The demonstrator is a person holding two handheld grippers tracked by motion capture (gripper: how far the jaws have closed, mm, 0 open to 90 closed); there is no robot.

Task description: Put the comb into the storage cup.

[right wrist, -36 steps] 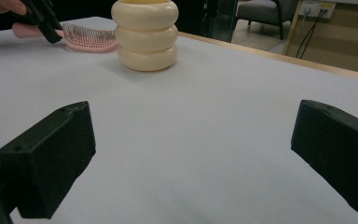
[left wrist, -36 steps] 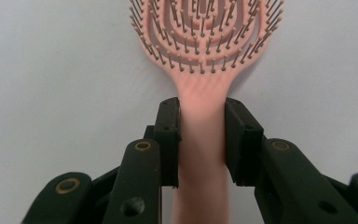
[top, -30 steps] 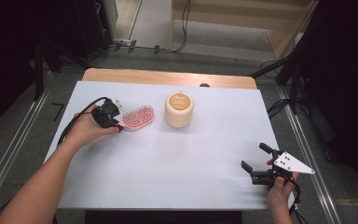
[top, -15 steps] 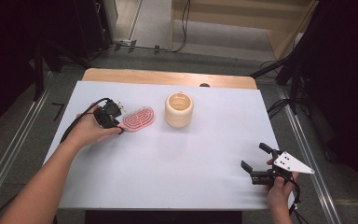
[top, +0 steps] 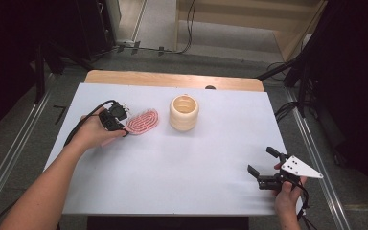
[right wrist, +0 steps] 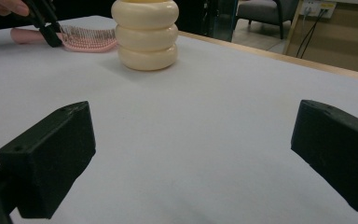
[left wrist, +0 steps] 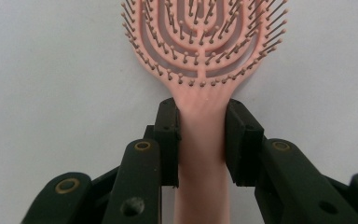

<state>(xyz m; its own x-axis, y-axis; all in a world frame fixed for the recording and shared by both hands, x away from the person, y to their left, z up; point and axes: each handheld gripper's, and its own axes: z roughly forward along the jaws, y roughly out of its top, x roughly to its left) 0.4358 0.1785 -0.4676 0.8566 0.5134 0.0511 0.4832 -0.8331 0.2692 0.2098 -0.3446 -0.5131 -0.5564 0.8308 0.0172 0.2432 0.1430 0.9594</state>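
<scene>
Already our left gripper (left wrist: 201, 140) clamps the pink hairbrush (left wrist: 204, 56) by its handle, long axis toward twelve o'clock, cream ribbed cup (top: 184, 112) at three; our right gripper (top: 268, 167) idles agape, farther off.

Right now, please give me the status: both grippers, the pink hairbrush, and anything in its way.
Left gripper shut on pink hairbrush handle, brush flat on table. Right gripper open, holding nothing, near table's front right. Cream ringed cup stands just right of brush, apart from it.
</scene>
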